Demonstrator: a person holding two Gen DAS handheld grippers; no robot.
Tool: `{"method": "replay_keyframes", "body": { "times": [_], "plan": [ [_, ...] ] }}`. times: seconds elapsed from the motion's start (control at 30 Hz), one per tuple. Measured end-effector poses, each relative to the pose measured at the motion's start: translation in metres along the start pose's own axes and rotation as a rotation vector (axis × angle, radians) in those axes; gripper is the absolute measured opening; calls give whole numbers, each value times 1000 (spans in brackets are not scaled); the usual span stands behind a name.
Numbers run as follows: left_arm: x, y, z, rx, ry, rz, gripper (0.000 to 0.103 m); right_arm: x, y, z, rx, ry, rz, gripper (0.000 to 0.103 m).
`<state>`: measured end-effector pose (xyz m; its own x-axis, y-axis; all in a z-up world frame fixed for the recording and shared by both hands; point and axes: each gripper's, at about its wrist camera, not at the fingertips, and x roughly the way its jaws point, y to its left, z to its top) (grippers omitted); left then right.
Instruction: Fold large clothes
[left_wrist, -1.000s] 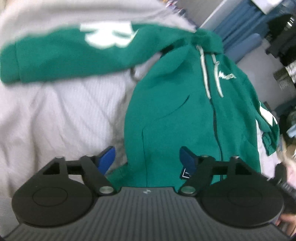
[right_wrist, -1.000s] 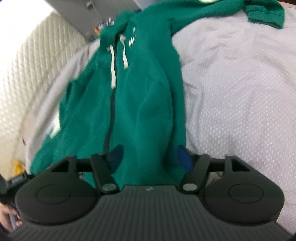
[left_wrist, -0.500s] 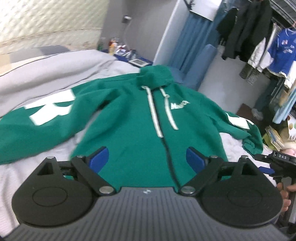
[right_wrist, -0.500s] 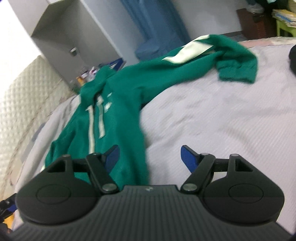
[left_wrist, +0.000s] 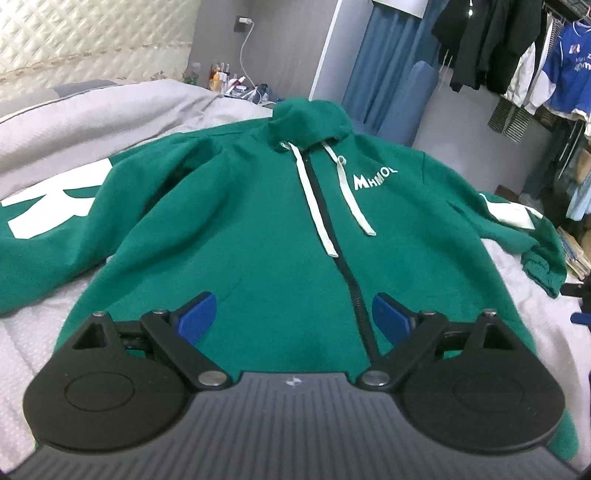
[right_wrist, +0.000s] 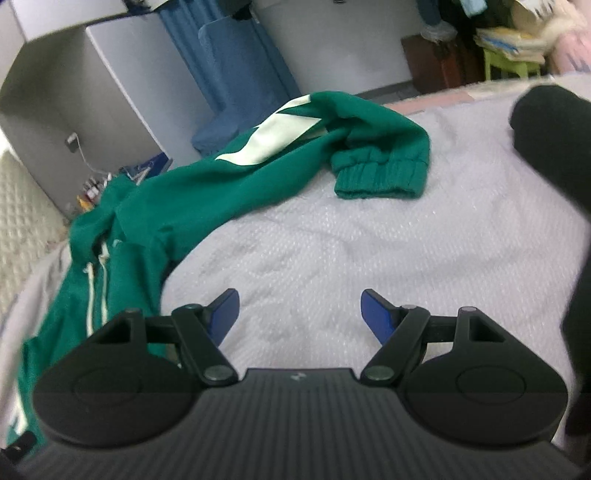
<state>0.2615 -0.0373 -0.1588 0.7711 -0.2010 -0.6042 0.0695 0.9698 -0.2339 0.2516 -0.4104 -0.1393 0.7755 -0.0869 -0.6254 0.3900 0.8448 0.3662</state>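
Green hoodie (left_wrist: 258, 236) spread front-up on the grey bedcover (right_wrist: 332, 251), hood at 12 o'clock. Left gripper (left_wrist: 293, 314), jaws wide and just opened further, hovers over the hem, gripping nothing. Right gripper (right_wrist: 299, 312), jaws well apart, empty above bare cover; sleeve cuff (right_wrist: 380, 177) at 12 o'clock.

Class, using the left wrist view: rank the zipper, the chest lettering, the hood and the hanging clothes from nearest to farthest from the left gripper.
1. Zipper: its lower end runs between the left gripper's fingers.
2. Chest lettering: higher up, right of the zipper.
3. Hood: top of the hoodie.
4. Hanging clothes: upper right, beyond the bed.
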Motion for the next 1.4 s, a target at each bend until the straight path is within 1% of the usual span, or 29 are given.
{"method": "replay_keyframes", "body": {
  "times": [0.13, 0.23, 0.27, 0.3, 0.37, 0.4, 0.53, 0.6, 0.67, 0.77, 0.8, 0.83, 0.9, 0.93, 0.97, 1.0, 1.03, 1.13, 1.2, 1.33, 1.4],
  "plan": [
    [11, 7, -5, -1, -2, -1, 94, 16, 6, 4, -79, -23, -39, 74],
    [19, 9, -12, -4, 10, -6, 94, 26, 6, 11, -103, -61, -56, 75],
    [23, 9, -14, -3, 15, -3, 94, 31, 4, 13, -106, -73, -60, 80],
    [25, 9, -15, -1, 16, -4, 94, 36, 1, 15, -102, -77, -65, 90],
    [27, 7, -18, 4, 11, -2, 94, 45, -6, 19, -72, -78, -76, 98],
    [28, 6, -19, 9, 4, -3, 94, 49, -11, 22, -45, -76, -82, 99],
    [30, 5, -23, 16, -1, -9, 94, 62, -34, 30, 55, -101, -103, 99],
    [31, 4, -24, 15, -3, -8, 94, 69, -49, 37, 87, -138, -133, 99],
    [33, 5, -25, 6, -4, -10, 95, 78, -67, 43, 134, -173, -184, 99],
    [34, 7, -25, -8, -8, -17, 95, 93, -89, 53, 209, -217, -160, 98],
    [35, 9, -25, -13, -9, -20, 96, 98, -93, 56, 213, -230, -154, 96],
    [36, 9, -25, -18, -10, -22, 96, 104, -94, 59, 199, -233, -152, 88],
    [38, 10, -26, -24, -11, -25, 96, 118, -88, 66, 121, -212, -179, 74],
    [39, 10, -26, -27, -14, -25, 96, 121, -84, 68, 88, -208, -194, 59],
    [40, 10, -25, -30, -15, -25, 96, 121, -81, 71, 70, -214, -192, 52],
    [41, 8, -25, -31, -16, -23, 96, 119, -77, 73, 55, -221, -204, 35],
    [42, 8, -24, -31, -16, -21, 96, 115, -75, 77, 46, -229, -207, 21],
    [44, 7, -24, -20, -19, -19, 96, 92, -77, 94, 64, -253, -178, 18],
    [43, 8, -24, -27, -22, -21, 96, 66, -76, 107, 51, -280, -169, 17],
    [38, 12, -23, -53, -31, -30, 96, -6, -74, 134, 32, -340, -105, 16],
    [34, 14, -23, -68, -32, -31, 96, -40, -69, 145, 6, -347, -92, 16]
  ]
}}
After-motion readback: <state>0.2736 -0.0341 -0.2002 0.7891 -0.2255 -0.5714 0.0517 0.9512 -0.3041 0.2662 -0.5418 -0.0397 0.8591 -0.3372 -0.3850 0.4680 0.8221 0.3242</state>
